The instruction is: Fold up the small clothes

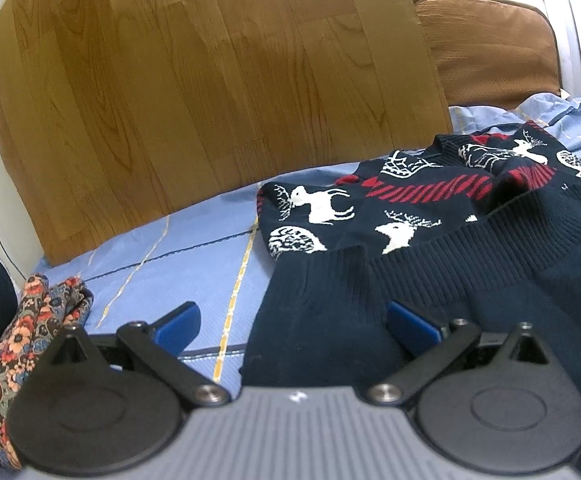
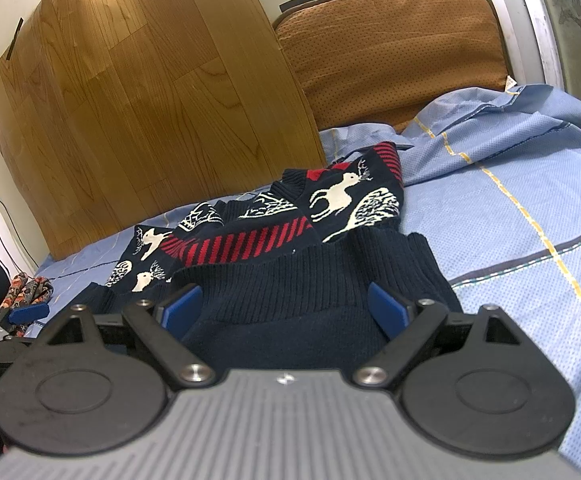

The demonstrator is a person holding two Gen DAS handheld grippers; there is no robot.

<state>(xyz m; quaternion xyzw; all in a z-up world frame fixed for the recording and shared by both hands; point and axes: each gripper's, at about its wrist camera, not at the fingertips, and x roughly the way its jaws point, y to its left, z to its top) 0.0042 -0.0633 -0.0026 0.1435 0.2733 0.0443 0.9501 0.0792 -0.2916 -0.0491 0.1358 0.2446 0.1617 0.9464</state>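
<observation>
A small navy knit sweater (image 1: 430,248) with white deer and red stripes lies partly folded on the blue checked bedsheet (image 1: 178,256); it also shows in the right wrist view (image 2: 290,280). My left gripper (image 1: 292,322) is open, its blue pads either side of the sweater's near left ribbed edge, low over it. My right gripper (image 2: 284,306) is open, its pads straddling the sweater's near plain navy part. The left gripper's blue pad also shows at the far left of the right wrist view (image 2: 30,312).
A floral-print cloth (image 1: 22,344) lies bunched at the left on the sheet. A wood-pattern board (image 1: 210,80) leans against the wall behind. A brown cushion (image 2: 394,44) stands at the back right. Bare sheet (image 2: 530,240) stretches to the right.
</observation>
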